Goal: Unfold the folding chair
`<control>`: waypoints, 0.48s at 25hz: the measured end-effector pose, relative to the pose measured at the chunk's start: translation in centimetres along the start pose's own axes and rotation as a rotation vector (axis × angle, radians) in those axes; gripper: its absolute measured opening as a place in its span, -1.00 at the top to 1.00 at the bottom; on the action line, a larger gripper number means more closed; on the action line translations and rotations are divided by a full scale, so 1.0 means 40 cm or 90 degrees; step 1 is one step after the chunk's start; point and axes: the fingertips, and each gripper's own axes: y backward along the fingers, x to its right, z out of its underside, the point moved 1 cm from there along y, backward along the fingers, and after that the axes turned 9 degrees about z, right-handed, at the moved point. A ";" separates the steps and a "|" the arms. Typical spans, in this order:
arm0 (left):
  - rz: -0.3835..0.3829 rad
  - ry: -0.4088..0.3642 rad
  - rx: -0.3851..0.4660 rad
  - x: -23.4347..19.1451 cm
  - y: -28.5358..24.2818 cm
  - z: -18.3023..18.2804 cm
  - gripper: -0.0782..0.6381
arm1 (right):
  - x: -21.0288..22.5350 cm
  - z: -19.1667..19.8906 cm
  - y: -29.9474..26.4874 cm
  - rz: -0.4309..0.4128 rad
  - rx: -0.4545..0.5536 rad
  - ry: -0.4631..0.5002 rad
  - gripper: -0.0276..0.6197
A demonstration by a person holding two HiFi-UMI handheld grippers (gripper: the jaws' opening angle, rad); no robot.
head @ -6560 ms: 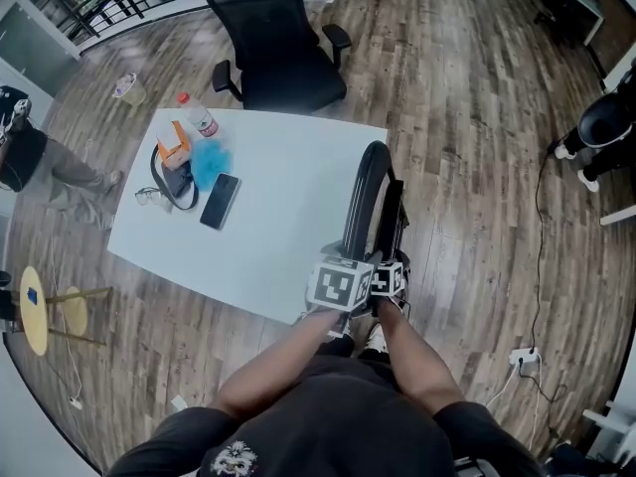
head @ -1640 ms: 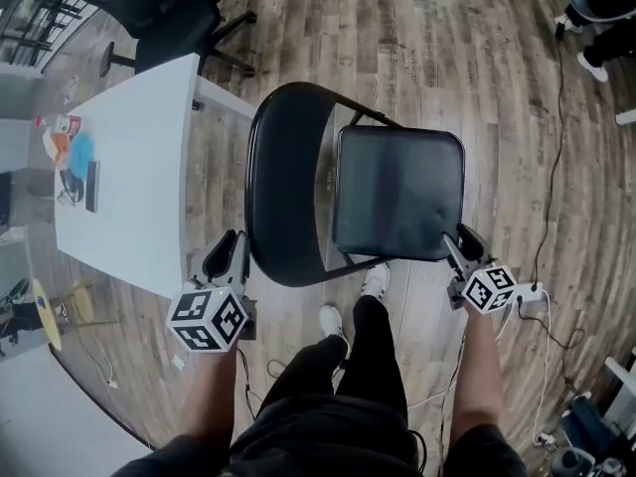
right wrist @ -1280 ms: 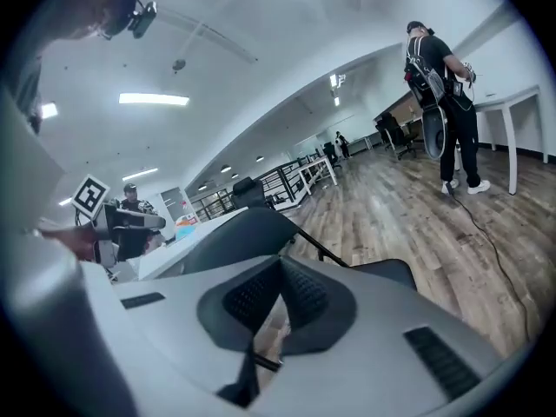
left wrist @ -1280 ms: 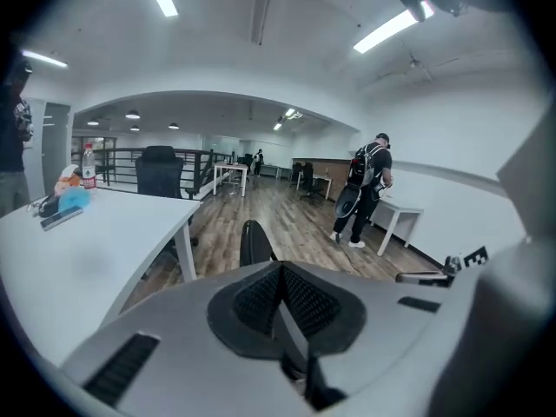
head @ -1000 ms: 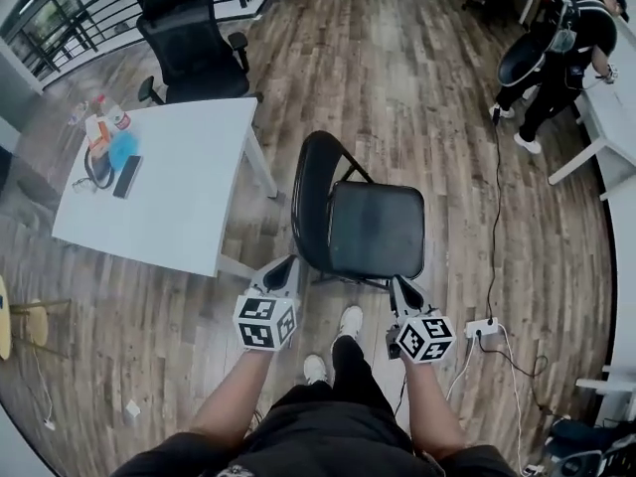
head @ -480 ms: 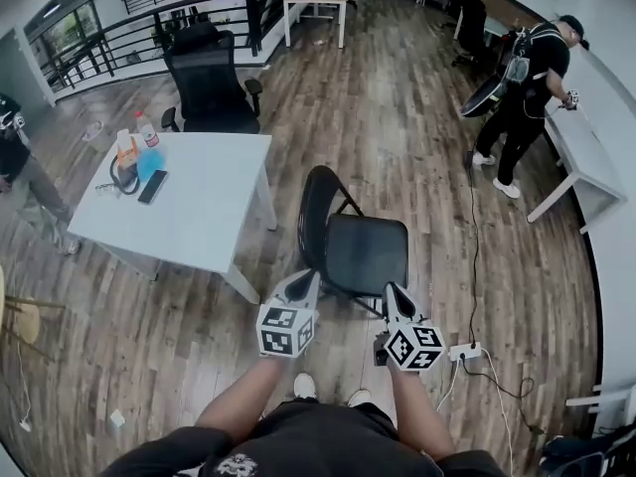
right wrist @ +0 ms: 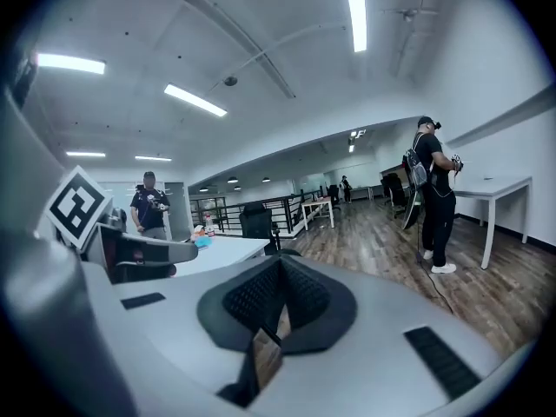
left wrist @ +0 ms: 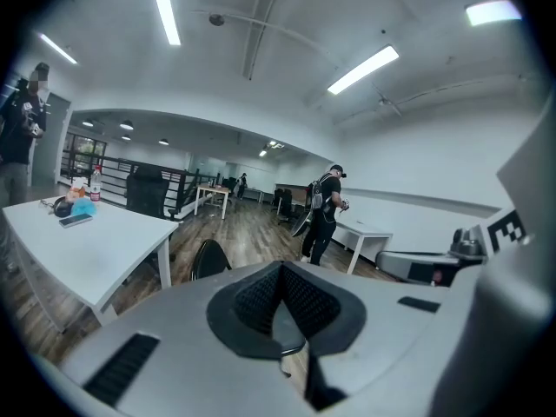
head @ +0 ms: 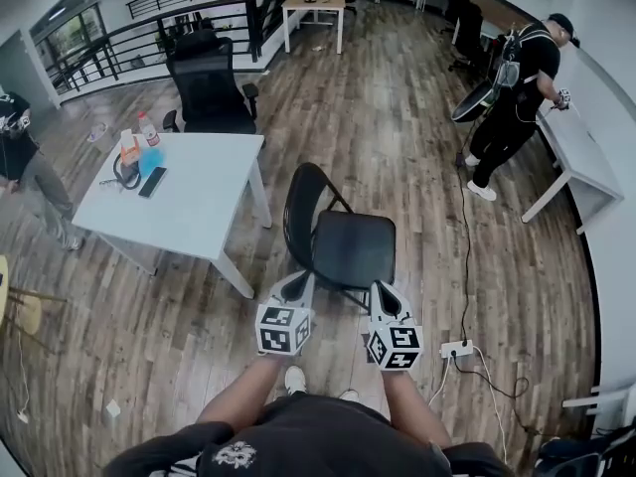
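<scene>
**Seemingly open already: mind the footing**

Look to the folding chair (head: 341,246) on the wood floor just ahead of the feet: seat flat, backrest hoop upright, standing beside the near corner of the white table (head: 189,202) without touching it. Held short of the seat's front edge and touching nothing: left gripper (head: 298,286), clenched on empty air with jaws pressed together, and right gripper (head: 383,293), likewise clamped with nothing between the pads. Judge the unfolding as good as done.

Cannot see the hinge or cross-brace from above, hidden under the seat. Hence the main worry: legs spread short of the stop, then a fold-back or a wobble under the first push or load. Worth pressing down on the seat to check, though with clenched jaws apt to skid on a smooth surface and shove the whole frame backward.

Watch the right side too: power strip (head: 455,349) and its cable (head: 466,251) lying on the floor, apart from the chair but close enough to snag a leg during any dragging, or to catch a foot stepping around. Beware also of scraping the table leg on the other side, near the backrest. Keep feet clear of the front legs.
</scene>
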 end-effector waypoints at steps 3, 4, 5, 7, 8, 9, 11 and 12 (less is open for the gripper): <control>-0.007 -0.002 0.009 0.003 0.009 -0.015 0.77 | 0.002 -0.008 0.002 -0.001 0.004 0.008 0.87; -0.008 -0.004 0.010 0.008 0.014 -0.016 0.77 | 0.001 -0.010 0.006 0.001 0.006 0.008 0.87; -0.008 -0.008 0.010 0.015 0.020 -0.016 0.77 | 0.001 -0.011 0.012 0.002 0.008 0.009 0.87; -0.010 -0.016 0.008 0.029 0.030 -0.014 0.77 | -0.002 -0.010 0.025 0.001 0.012 0.014 0.87; -0.011 -0.018 0.008 0.034 0.034 -0.014 0.77 | -0.005 -0.009 0.030 -0.001 0.013 0.016 0.87; -0.011 -0.019 0.008 0.038 0.037 -0.016 0.77 | -0.008 -0.007 0.034 -0.003 0.012 0.017 0.87; -0.009 -0.021 0.008 0.045 0.044 -0.019 0.77 | -0.013 -0.003 0.043 -0.005 0.008 0.020 0.87; -0.008 -0.023 0.008 0.049 0.048 -0.018 0.77 | -0.015 0.001 0.048 -0.005 0.006 0.021 0.87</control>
